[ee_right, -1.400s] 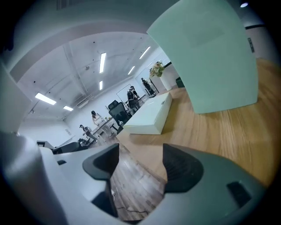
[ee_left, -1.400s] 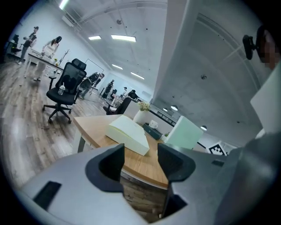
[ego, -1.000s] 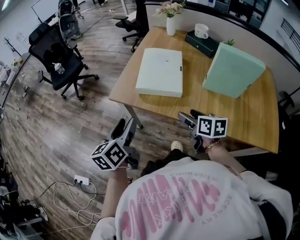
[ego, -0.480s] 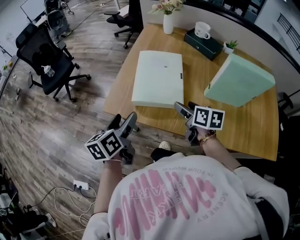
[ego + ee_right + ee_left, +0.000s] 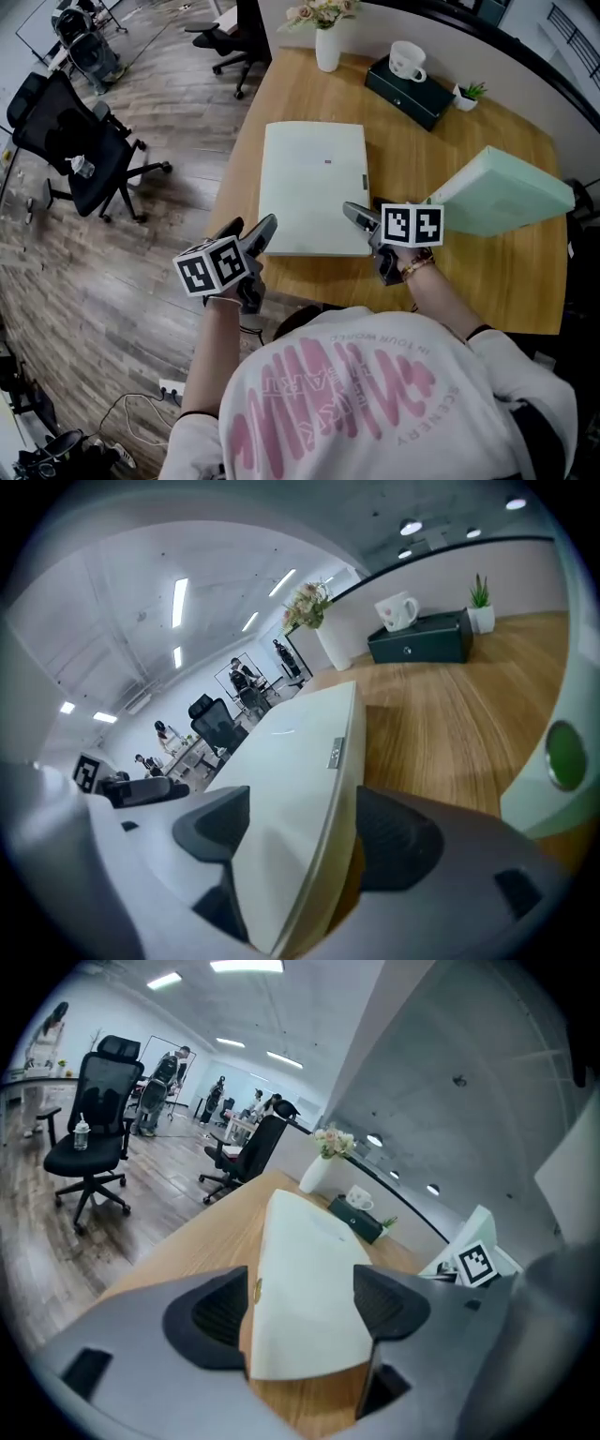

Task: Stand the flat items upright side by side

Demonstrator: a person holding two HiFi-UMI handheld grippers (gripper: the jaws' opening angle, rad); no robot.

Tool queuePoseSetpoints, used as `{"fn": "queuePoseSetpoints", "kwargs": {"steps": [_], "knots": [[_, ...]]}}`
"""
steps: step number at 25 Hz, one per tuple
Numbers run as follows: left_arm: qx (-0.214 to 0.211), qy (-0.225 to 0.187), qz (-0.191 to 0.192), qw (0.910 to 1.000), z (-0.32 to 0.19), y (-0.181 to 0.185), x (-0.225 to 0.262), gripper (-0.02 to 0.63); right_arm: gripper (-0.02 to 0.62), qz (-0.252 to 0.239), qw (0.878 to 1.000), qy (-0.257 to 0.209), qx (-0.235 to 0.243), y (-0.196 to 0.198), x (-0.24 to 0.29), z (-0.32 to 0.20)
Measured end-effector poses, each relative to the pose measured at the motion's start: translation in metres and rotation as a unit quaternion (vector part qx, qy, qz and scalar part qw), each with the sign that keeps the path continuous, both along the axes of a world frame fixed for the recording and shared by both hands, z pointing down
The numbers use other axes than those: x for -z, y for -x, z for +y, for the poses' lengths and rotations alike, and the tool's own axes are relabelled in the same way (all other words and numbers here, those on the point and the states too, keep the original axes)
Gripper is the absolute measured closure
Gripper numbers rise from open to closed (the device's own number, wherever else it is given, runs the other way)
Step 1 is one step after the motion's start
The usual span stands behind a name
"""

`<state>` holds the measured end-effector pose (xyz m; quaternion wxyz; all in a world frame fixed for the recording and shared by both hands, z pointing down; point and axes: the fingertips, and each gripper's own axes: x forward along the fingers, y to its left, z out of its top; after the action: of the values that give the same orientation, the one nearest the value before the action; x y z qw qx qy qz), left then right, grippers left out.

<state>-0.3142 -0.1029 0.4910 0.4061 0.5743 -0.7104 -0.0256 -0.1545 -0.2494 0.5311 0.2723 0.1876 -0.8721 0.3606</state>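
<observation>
Hovering at the near edge of the tabletop [image 5: 487,281]: both tools, one at each near corner of the pale folder [image 5: 314,183].

- Left tool [image 5: 302,1312]: jaws wide apart. The folder's near left corner shows in the gap between the pads, and nothing is clamped. In the head view this tool sits just off the tabletop's near left edge.
- Right tool [image 5: 305,841]: jaws opening. The folder's near right corner and edge sit between the pads, and the pads are not pressing on it. A small clasp on the folder's right edge is visible in the right gripper view.
- Pale folder: lying flat on the tabletop, roughly centre, long side running near to far.
- Green file box [image 5: 506,192]: right side of the tabletop, well apart from the folder. It looks tilted; I cannot tell whether it rests on an edge or lies flat. A round green spot shows on its end in the right gripper view.
- Far side of the tabletop: white vase [image 5: 327,52] with flowers at far left, then a dark box [image 5: 417,89] with a white mug [image 5: 405,60] on top, and a small potted plant [image 5: 466,95] just right of it.
- Floor, left: black office chair [image 5: 66,131], wood planks.
</observation>
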Motion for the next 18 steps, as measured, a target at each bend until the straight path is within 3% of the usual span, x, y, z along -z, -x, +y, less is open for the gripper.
{"fn": "queuePoseSetpoints", "kwargs": {"steps": [6,12,15,18], "knots": [[-0.034,0.043,0.015,0.9984,-0.048,0.021,-0.030,0.235,0.239,0.002,0.998,0.056,-0.002,0.010,-0.023,-0.010],[-0.055,0.061,0.042,0.9958,-0.072,0.015,-0.054,0.246,0.216,0.000,0.997,0.080,0.001,0.013,-0.029,-0.009],[-0.048,0.051,0.042,0.9966,-0.070,0.011,-0.055,0.239,0.225,0.003,0.997,0.079,0.003,0.011,-0.029,-0.006],[-0.089,0.073,0.048,0.9922,-0.058,-0.007,-0.056,0.232,0.229,0.016,0.998,0.066,0.014,0.002,-0.027,0.000]]}}
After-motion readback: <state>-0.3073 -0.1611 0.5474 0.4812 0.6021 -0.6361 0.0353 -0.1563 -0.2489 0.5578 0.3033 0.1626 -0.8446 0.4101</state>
